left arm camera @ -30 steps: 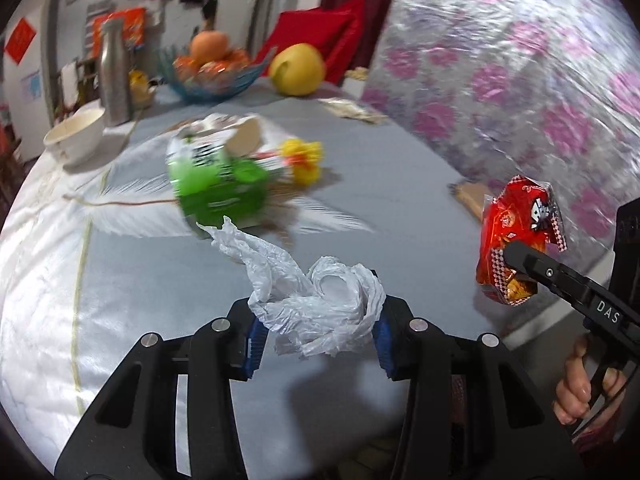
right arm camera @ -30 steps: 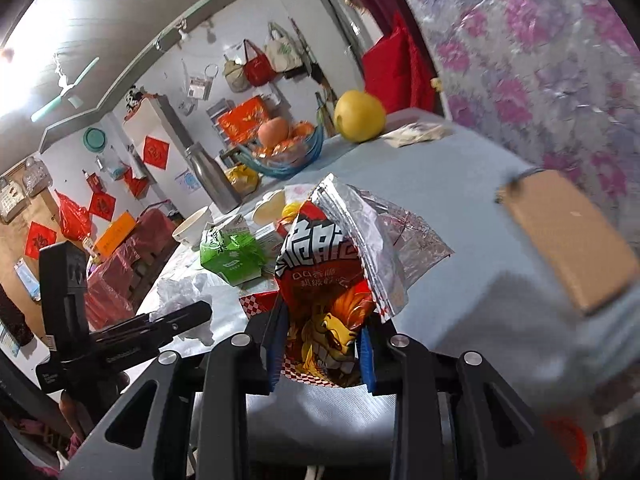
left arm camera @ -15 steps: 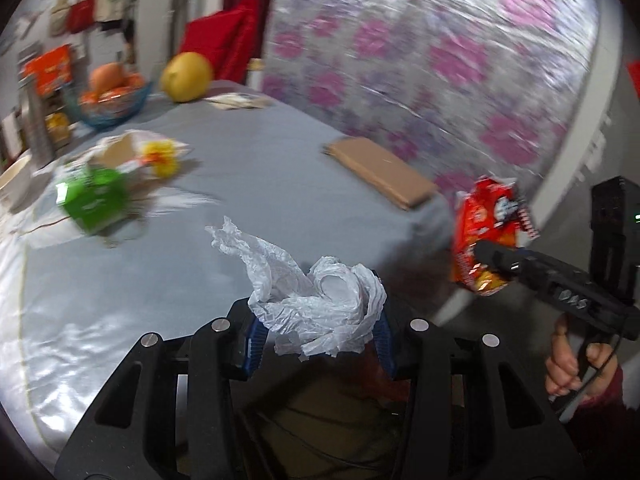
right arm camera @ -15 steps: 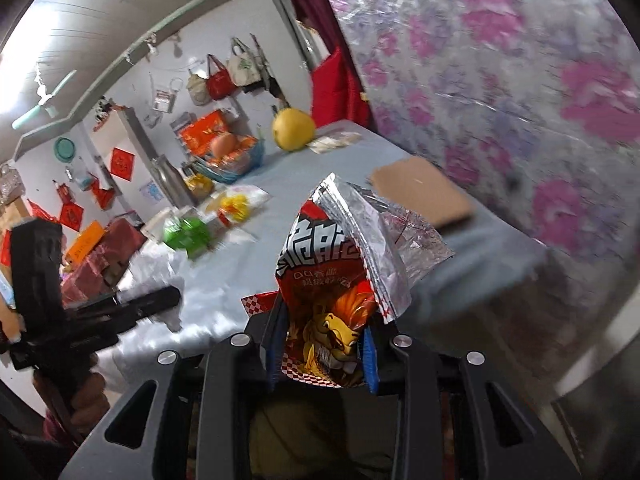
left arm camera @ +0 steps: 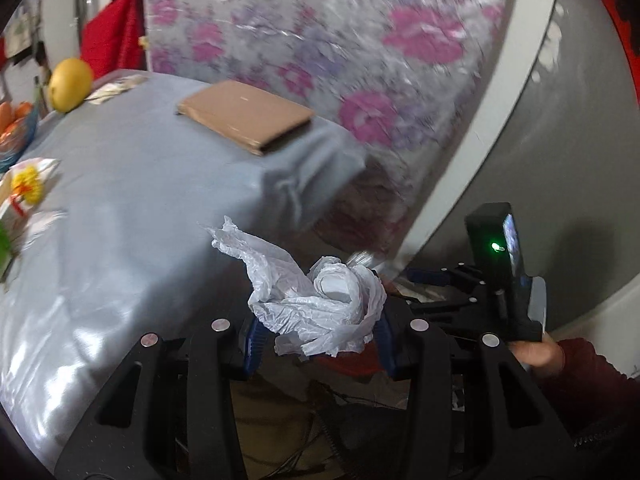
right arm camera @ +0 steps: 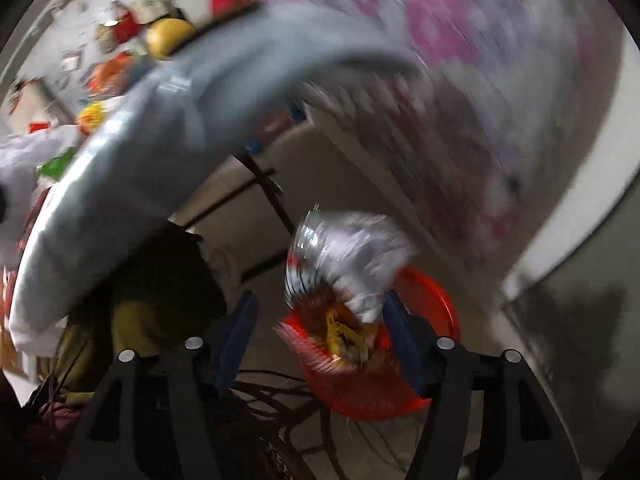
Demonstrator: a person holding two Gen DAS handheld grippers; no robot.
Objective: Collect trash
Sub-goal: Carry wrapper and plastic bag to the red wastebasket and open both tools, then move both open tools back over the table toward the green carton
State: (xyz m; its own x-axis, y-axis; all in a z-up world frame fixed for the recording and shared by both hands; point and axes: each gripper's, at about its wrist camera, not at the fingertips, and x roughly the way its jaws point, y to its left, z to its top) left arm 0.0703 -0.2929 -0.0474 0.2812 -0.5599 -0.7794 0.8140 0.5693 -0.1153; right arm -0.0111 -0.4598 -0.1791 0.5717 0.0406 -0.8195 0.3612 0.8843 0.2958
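A: Over the bin (right arm camera: 436, 300), the right gripper (right arm camera: 320, 340) has just been opening; the wrapper (right arm camera: 348, 276) sits loose between its jaws. It could catch the rim.

B: Left gripper (left arm camera: 316, 344) clamps the bag (left arm camera: 320, 296) above the counter (left arm camera: 140, 184) edge; released early, it lands on the floor.

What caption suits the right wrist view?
Right gripper, just opened, releases a snack wrapper above the red basket.

Open floor by red basket (right arm camera: 420, 392); table edge (right arm camera: 132, 184) overhead left.

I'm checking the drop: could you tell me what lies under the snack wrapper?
A red basket sits below the snack wrapper; the wrapper hides most of its inside.
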